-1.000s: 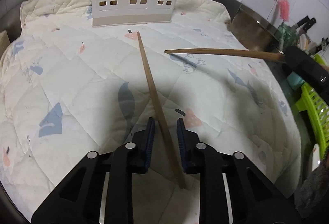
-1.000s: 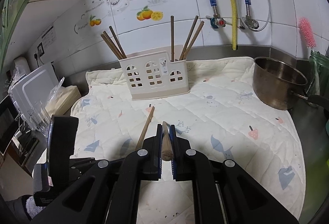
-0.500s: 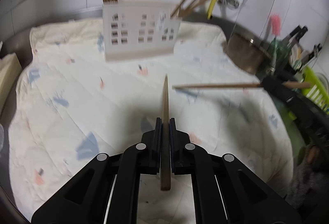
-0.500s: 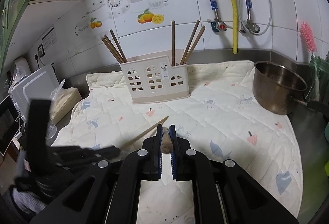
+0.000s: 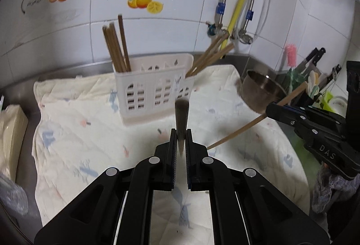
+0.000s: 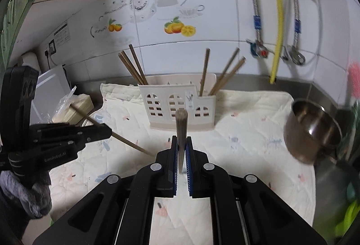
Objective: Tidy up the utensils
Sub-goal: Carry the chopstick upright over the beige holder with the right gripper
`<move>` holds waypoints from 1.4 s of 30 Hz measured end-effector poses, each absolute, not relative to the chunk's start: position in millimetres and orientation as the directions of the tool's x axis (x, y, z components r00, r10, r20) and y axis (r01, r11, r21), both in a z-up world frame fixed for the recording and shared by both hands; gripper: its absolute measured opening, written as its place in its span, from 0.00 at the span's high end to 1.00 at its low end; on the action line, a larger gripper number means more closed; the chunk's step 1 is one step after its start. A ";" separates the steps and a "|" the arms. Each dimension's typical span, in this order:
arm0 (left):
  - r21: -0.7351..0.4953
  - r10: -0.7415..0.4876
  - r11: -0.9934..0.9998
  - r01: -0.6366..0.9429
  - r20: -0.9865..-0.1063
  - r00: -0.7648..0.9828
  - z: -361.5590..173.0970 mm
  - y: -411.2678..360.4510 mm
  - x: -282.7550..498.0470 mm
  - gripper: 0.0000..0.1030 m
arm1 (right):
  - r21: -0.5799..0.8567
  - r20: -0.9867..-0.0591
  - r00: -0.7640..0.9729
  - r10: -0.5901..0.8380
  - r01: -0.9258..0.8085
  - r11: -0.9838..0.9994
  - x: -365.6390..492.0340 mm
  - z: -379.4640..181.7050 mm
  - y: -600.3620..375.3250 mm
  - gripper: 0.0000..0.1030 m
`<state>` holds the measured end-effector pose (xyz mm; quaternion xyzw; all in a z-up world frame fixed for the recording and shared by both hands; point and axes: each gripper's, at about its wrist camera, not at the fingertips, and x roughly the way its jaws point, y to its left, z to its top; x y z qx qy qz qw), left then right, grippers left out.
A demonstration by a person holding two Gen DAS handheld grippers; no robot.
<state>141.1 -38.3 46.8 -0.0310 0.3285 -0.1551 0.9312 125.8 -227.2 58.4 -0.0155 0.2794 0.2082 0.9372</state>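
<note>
A quilted cloth (image 5: pixel 94 137) printed with small blue and pink figures covers most of the table (image 6: pixel 324 179), whose bare steel shows at the right edge, and a tiled wall (image 6: pixel 225 20) with fruit and teapot decals and hanging hoses closes the back. A steel pot (image 6: pixel 311 130) sits at the cloth's right edge, near the right side of the white plastic holder (image 6: pixel 180 108). A stack of pale boxes (image 6: pixel 74 108) lies off the left edge, and knives and a pink brush (image 5: pixel 291 55) crowd the right corner.

The holder stands upright at the back middle of the cloth, with window-shaped cutouts. Brown chopsticks lean in its left compartment (image 5: pixel 115 49) and in its lower right compartment (image 6: pixel 221 72); the middle looks empty, though its inside is partly hidden.

The left gripper (image 5: pixel 180 143) has its fingers clenched on a wooden chopstick (image 5: pixel 181 114), raised above the cloth and pointing toward the holder. The right gripper (image 6: pixel 181 146) grasps another chopstick (image 6: pixel 181 125) the same way.

The cloth between the grippers and the holder lies bare.
</note>
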 end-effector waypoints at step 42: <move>-0.063 -0.151 0.988 0.138 -0.509 0.848 145.6 -6.8 280.7 0.94 | 0.019 -0.550 0.774 0.313 -0.362 0.932 289.0 158.4 -213.7 0.94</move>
